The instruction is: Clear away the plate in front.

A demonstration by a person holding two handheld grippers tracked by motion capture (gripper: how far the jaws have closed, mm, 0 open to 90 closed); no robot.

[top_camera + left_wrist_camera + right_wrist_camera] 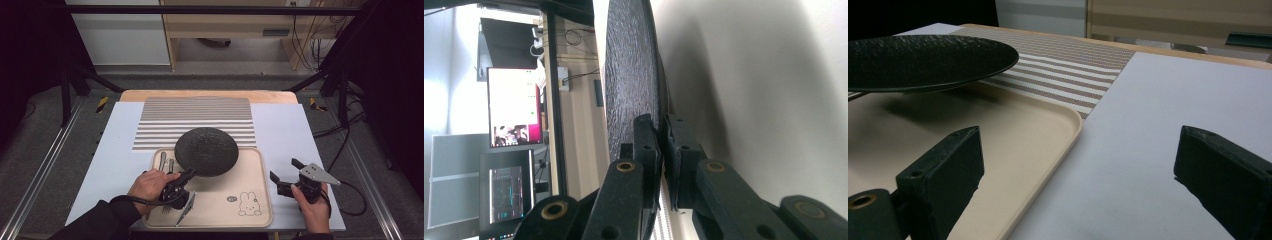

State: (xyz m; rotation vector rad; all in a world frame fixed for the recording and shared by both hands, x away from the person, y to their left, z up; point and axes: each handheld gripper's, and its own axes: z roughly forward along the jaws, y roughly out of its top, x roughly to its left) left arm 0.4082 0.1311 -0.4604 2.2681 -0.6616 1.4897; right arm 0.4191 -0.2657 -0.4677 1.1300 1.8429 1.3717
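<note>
A black textured plate (206, 151) hangs tilted above the far part of a beige tray (220, 200). My left gripper (192, 172) is shut on the plate's near rim. In the left gripper view the two pads pinch the plate (631, 75) edge at my left gripper (662, 122), with the tray (774, 75) behind it. My right gripper (285, 169) stands open just right of the tray, nothing between its jaws. In the right gripper view my right gripper (1080, 150) faces the tray (1023, 135) corner, and the plate (923, 60) floats above it at the left.
Cutlery (166, 162) lies at the tray's left edge, and a fork and knife (182, 207) lie near its front by the left hand. A striped placemat (195, 120) lies beyond the tray on a white mat (285, 130). A rabbit drawing (248, 204) marks the tray's front right.
</note>
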